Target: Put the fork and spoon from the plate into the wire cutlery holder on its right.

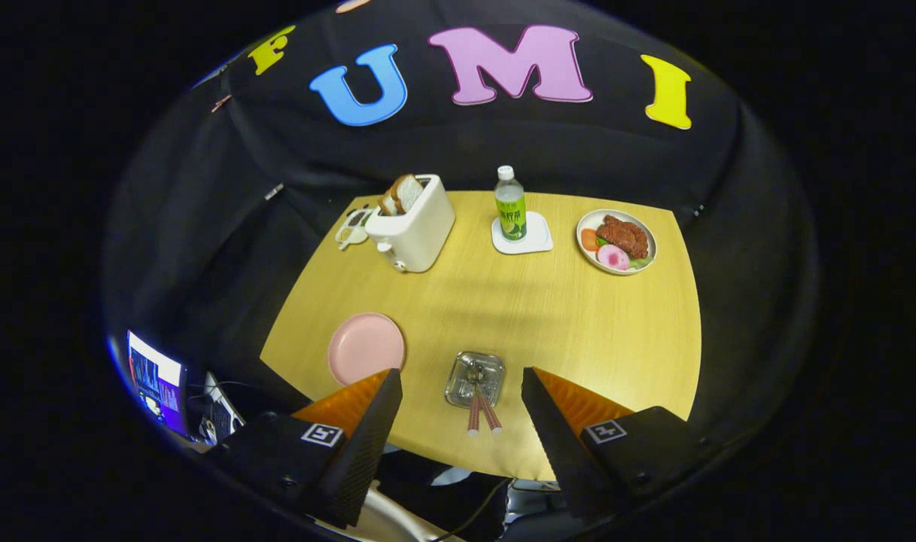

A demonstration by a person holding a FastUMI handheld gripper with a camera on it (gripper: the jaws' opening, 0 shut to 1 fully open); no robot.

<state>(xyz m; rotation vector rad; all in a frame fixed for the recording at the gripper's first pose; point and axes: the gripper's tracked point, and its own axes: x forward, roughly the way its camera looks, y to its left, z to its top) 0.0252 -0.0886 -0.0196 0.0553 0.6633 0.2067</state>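
A pink plate (pixel 366 347) lies bare on the wooden table (pixel 548 316), just ahead of my left finger. To its right stands the wire cutlery holder (pixel 474 378), seen from above. Two utensils with reddish handles (pixel 482 410) stand in it, handles pointing toward me; I cannot tell fork from spoon. My gripper (pixel 461 391) hangs well above the table and is open, the holder showing in the gap between the fingers, nothing held.
At the back of the table stand a white toaster (pixel 412 226) with bread slices, a bottle (pixel 510 203) on a white coaster, and a plate of food (pixel 616 241). A lit screen (pixel 155 380) sits off the table's near left corner.
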